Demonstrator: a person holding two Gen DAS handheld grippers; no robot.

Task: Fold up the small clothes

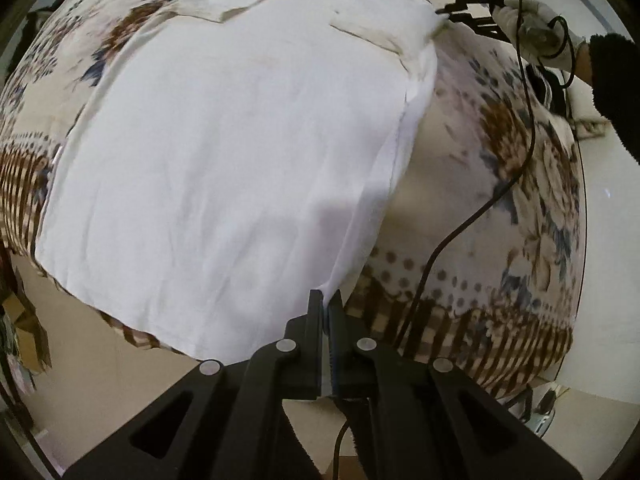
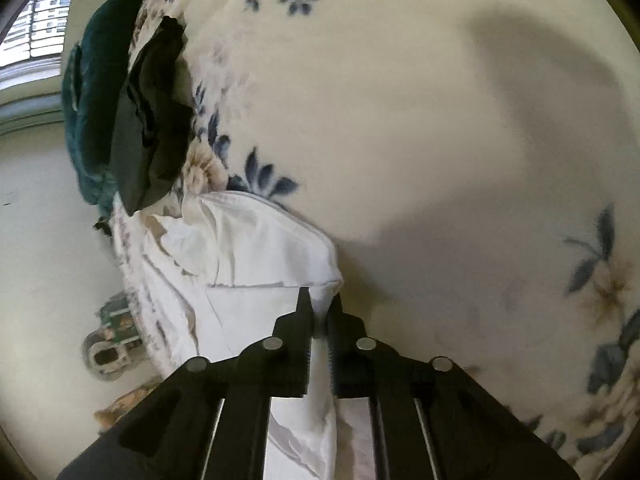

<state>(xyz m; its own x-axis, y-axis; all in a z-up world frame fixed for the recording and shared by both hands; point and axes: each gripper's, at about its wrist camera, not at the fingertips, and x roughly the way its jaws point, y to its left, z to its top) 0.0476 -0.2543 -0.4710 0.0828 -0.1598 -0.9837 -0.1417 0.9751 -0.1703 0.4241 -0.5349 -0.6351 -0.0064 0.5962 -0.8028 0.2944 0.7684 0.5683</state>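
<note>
A white garment [image 1: 224, 152] lies spread on a flower-patterned blanket [image 1: 500, 152]. My left gripper [image 1: 327, 300] is shut on the garment's near right corner at the blanket's front edge. My right gripper [image 1: 444, 11] shows at the far right in the left wrist view, shut on the garment's far right corner. In the right wrist view my right gripper [image 2: 320, 300] pinches the same white cloth [image 2: 256, 248], which bunches in folds in front of the fingers and passes between them.
A black cable [image 1: 460, 232] runs from the right gripper across the blanket to the front. Dark clothes [image 2: 152, 120] and a teal cloth [image 2: 92, 92] are piled at the blanket's far edge. Pale floor [image 2: 44, 240] lies beyond the blanket's edge.
</note>
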